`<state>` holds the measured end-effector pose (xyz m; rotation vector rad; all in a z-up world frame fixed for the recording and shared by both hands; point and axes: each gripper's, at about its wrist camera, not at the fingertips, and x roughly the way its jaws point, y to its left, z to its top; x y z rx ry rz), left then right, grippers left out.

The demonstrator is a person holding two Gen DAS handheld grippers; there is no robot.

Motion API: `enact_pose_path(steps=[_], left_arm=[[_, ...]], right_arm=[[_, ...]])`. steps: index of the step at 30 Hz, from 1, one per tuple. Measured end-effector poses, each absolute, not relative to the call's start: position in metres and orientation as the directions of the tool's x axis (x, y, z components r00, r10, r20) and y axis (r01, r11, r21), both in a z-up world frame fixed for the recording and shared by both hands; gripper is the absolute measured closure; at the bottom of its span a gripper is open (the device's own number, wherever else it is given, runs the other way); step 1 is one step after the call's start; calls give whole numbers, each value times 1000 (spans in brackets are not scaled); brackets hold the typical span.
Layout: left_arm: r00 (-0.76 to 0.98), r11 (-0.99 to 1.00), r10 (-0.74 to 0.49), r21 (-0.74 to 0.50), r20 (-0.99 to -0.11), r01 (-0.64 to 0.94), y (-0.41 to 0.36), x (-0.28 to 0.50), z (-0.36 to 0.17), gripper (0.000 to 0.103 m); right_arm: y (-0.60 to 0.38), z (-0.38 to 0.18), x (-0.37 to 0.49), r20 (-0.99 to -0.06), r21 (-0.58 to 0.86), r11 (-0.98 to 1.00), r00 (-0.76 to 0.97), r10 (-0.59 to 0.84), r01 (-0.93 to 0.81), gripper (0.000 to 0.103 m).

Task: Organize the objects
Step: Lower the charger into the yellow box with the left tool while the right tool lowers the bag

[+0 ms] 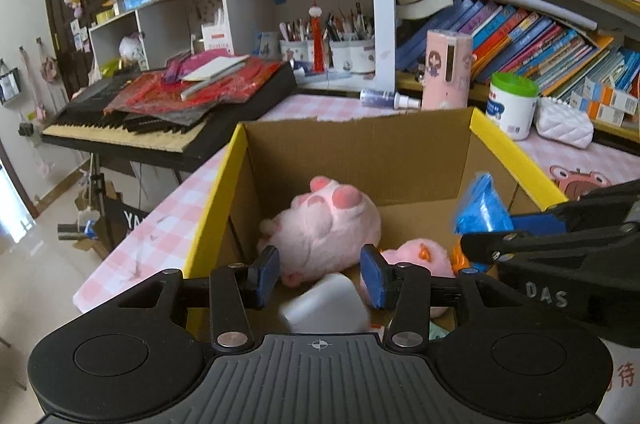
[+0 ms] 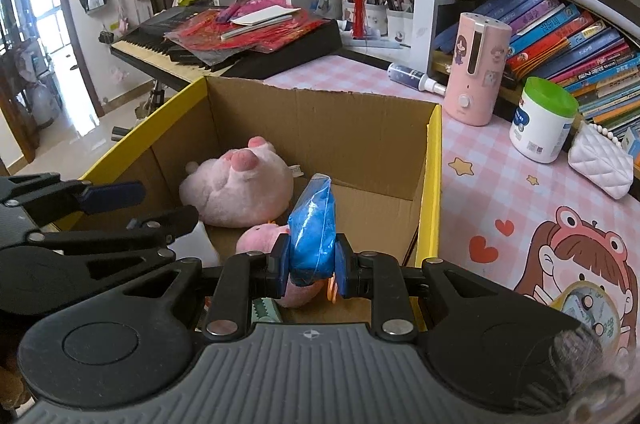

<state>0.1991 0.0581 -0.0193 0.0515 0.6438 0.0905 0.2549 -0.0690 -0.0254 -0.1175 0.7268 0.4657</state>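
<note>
An open cardboard box [image 1: 360,151] [image 2: 320,119] with yellow flaps stands on the pink checked table. Inside lie a large pink plush [image 1: 320,224] [image 2: 236,183], a smaller pink plush [image 1: 416,256] [image 2: 260,236] and a white object [image 1: 324,304], blurred, just below my left gripper. My left gripper [image 1: 319,274] is open over the box's near edge, with nothing between its pads. My right gripper [image 2: 312,266] is shut on a blue plastic packet [image 2: 314,228] [image 1: 482,207] and holds it over the box's right side.
A keyboard [image 1: 160,111] piled with red papers stands left of the box. Behind the box on the table are a pink dispenser [image 2: 476,63], a spray bottle [image 2: 414,77], a green-lidded tub [image 2: 544,119] and a white quilted purse [image 2: 600,159]. Bookshelves fill the right.
</note>
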Motion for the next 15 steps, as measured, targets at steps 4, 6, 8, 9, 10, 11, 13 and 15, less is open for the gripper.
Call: enact_pose_path(steps=[4,6,8,9,10,11,13,15], left_arm=[[822,994,112,67,-558,-91,60,191,-10,50],[833,993,121,58,-539,-107,62,186,-6,47],[840,991,135,50,-526,-128,64,181,-2,46],[841,990,140,46,-523,-136,65,179,-1,45],[841,989,146,43,-521,-144,66,177,-1,44],[842,987,152,41,-518,-153,66,175,0,42],[839,986,159,39,-520,-163,67,171,-1,41],[836,985,163,37,-523,-168,69,168,-2,41]], right_arm=[[-67,-26,256,-666,53,887,645,374,-459,82],[-64,-27,257,-673,54,885,638,375,-463,82],[-61,-29,258,-682,52,883,630,372,-466,82],[-60,-30,259,-687,50,883,626,370,-467,82],[-58,-31,260,-693,49,882,620,368,-468,82],[-57,-32,261,-700,49,882,614,365,-468,82],[-54,-37,264,-715,59,881,596,365,-469,82],[-53,-38,266,-720,64,884,592,362,-462,82]])
